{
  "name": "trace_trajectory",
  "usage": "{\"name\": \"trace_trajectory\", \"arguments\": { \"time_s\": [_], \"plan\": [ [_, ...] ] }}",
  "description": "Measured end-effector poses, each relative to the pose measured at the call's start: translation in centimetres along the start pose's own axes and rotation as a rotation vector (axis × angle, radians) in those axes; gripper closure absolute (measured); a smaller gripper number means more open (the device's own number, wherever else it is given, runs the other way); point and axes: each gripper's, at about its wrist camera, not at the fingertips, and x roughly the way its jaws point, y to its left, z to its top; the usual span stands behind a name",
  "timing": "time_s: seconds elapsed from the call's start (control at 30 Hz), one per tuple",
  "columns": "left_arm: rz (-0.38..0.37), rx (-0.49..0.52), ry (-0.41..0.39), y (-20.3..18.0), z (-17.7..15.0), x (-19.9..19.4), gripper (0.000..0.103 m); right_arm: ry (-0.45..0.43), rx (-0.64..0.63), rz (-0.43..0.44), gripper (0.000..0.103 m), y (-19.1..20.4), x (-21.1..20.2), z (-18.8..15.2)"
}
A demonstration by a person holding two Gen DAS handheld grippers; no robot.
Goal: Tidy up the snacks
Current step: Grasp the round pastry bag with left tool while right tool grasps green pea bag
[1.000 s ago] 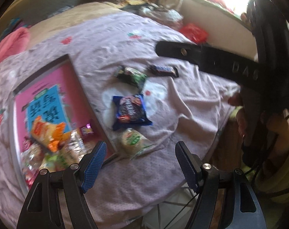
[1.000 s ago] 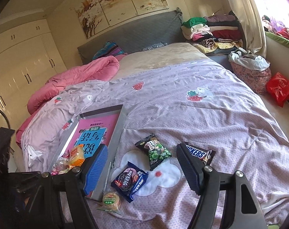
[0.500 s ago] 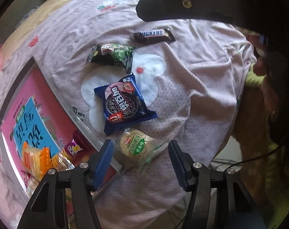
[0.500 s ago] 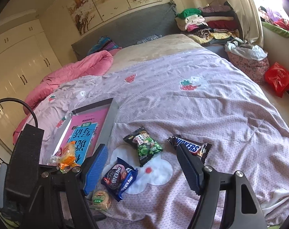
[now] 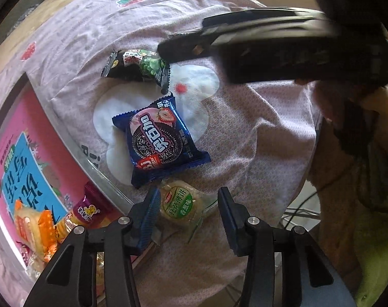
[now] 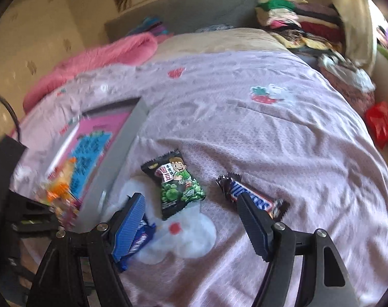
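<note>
In the left wrist view, my left gripper (image 5: 187, 212) points down at a round cracker in a clear wrapper with a green label (image 5: 179, 204). Its jaws are closing with the cracker between them, and the pads do not visibly press on it. Just beyond lie a blue cookie pack (image 5: 160, 143) and a green pea pack (image 5: 137, 65). My right gripper (image 6: 191, 227) stands open above the bedspread. The green pea pack (image 6: 178, 184) is just ahead of its gap, and a Snickers bar (image 6: 250, 197) lies by its right finger. The cookie pack (image 6: 140, 240) is partly hidden behind its left finger.
A metal tray (image 5: 101, 174) with a pink and blue bottom holds several snacks (image 5: 40, 227) on the left of the bed. The bed's near edge drops off below the cracker. A pink duvet (image 6: 96, 58), a pile of clothes (image 6: 296, 18) and a red bag (image 6: 380, 122) lie beyond.
My left gripper came down over the round cracker and its jaws narrowed around it. My right gripper sank and tilted toward the pea pack and the Snickers bar, still equally wide.
</note>
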Motion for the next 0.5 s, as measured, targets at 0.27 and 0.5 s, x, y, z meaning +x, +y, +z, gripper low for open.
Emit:
{"name": "trace_trajectory", "arguments": {
  "time_s": [0.27, 0.5],
  "plan": [
    [-0.016, 0.021, 0.006, 0.8, 0.4, 0.4, 0.055, 0.059, -0.148, 0.049, 0.035, 1.5, 4.1, 0.8],
    [-0.01, 0.025, 0.01, 1.0, 1.2, 0.8, 0.054, 0.085, -0.232, 0.042, 0.048, 2.5, 6.6, 0.9]
  ]
}}
